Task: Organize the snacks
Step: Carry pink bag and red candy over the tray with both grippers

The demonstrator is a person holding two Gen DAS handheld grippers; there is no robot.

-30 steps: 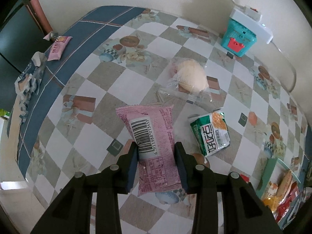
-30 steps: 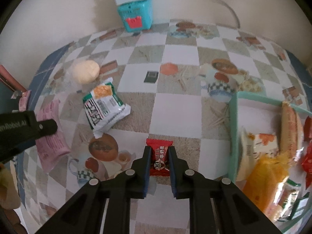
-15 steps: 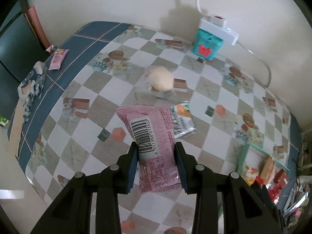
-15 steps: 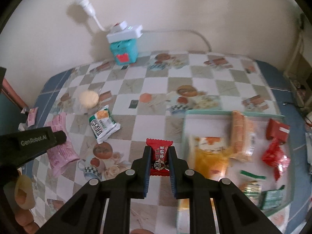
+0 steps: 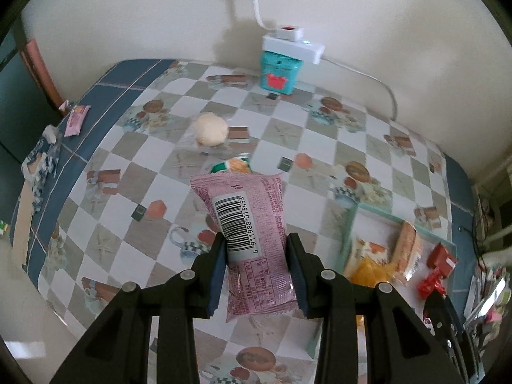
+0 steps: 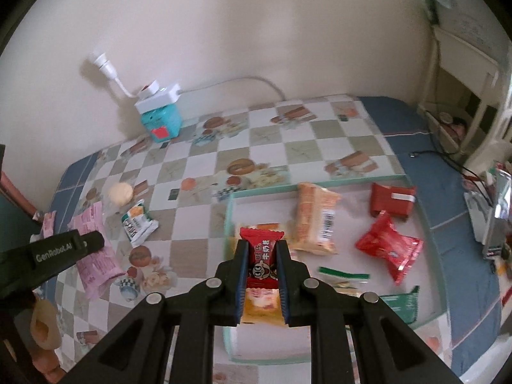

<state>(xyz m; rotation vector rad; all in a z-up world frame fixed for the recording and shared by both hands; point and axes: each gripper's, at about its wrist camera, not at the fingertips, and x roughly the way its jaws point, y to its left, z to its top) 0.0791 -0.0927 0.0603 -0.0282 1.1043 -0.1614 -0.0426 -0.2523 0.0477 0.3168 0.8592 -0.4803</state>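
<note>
My left gripper [image 5: 256, 249] is shut on a pink snack packet [image 5: 249, 224] with a barcode and holds it above the checked table. It also shows in the right wrist view [image 6: 94, 249]. My right gripper [image 6: 261, 256] is shut on a small red candy packet [image 6: 262, 249] and holds it above the left part of the mint-rimmed tray [image 6: 428, 224]. The tray [image 5: 371, 209] holds several snacks: an orange biscuit pack [image 6: 315, 217], red packets [image 6: 388, 249], a yellow packet [image 6: 260, 307]. A green-and-white packet [image 6: 137, 224] and a round bun in clear wrap [image 6: 120, 193] lie on the table.
A teal box with a white power strip [image 5: 284, 64] stands at the wall. A small pink packet [image 5: 76, 120] lies at the table's far left edge. Cables and clutter [image 6: 473, 172] are to the right of the table.
Both grippers have risen and moved right with their packets. The right gripper has come from over the table to over the tray. The left gripper now sees the tray closer.
</note>
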